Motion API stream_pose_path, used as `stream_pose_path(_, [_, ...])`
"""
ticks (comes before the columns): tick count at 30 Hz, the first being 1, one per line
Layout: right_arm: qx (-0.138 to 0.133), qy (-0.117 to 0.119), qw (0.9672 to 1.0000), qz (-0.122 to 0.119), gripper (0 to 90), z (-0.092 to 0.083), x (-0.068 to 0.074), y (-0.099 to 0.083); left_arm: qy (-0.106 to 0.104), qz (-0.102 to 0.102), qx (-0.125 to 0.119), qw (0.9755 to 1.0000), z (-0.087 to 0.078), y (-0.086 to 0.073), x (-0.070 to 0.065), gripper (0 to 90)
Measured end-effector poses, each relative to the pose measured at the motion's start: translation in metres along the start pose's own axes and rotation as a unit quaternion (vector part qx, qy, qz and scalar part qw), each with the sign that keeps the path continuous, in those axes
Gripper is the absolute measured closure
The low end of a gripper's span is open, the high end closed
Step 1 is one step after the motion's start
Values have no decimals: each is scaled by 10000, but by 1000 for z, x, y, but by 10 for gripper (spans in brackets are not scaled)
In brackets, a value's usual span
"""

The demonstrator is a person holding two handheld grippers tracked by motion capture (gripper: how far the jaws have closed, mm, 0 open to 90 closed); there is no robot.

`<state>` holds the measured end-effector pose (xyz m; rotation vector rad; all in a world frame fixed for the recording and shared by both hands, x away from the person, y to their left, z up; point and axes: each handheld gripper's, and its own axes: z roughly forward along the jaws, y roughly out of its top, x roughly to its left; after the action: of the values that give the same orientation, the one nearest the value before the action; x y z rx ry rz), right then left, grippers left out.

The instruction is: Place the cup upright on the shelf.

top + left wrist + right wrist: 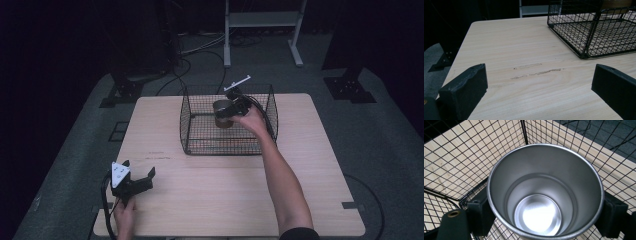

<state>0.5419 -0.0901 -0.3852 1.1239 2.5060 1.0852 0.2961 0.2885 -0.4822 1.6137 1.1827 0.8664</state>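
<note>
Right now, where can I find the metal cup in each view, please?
High view: the metal cup is upper centre, inside the wire basket, gripped by the right gripper.
Left gripper view: I cannot make it out; the basket fills the top right corner.
Right gripper view: centre, seen from above, jaws on both sides.
Shared landmark: the wire basket.

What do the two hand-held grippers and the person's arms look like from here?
Both are black. The left gripper carries a grey three-cornered plate with small dark dots, and a black cable trails from it. Its jaws are thick, matte black blocks with a small hole near each tip. The right gripper has a thin white bar sticking up behind it. The right arm shows a short dark sleeve at the picture's bottom edge.
</note>
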Motion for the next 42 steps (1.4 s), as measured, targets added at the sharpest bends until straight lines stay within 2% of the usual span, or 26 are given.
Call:
stream_pose_path(9, [122, -11, 9999, -21, 177, 8, 0, -6, 1, -5, -15, 10000, 0, 0, 0, 0])
stream_pose_path(16, [188, 41, 9998, 68, 176, 14, -2, -9, 3, 5, -19, 10000, 0, 0, 0, 0])
stream_pose_path(23, [348, 10, 9994, -40, 176, 22, 2, -10, 4, -16, -29, 10000, 0, 0, 0, 0])
stream_pose_path(35, [454, -98, 9989, -74, 174, 24, 1, -13, 13, -39, -42, 10000, 0, 0, 0, 0])
stream_pose_path(42, [464, -82, 9988, -108, 174, 26, 2, -14, 14, -54, -56, 10000, 0, 0, 1, 0])
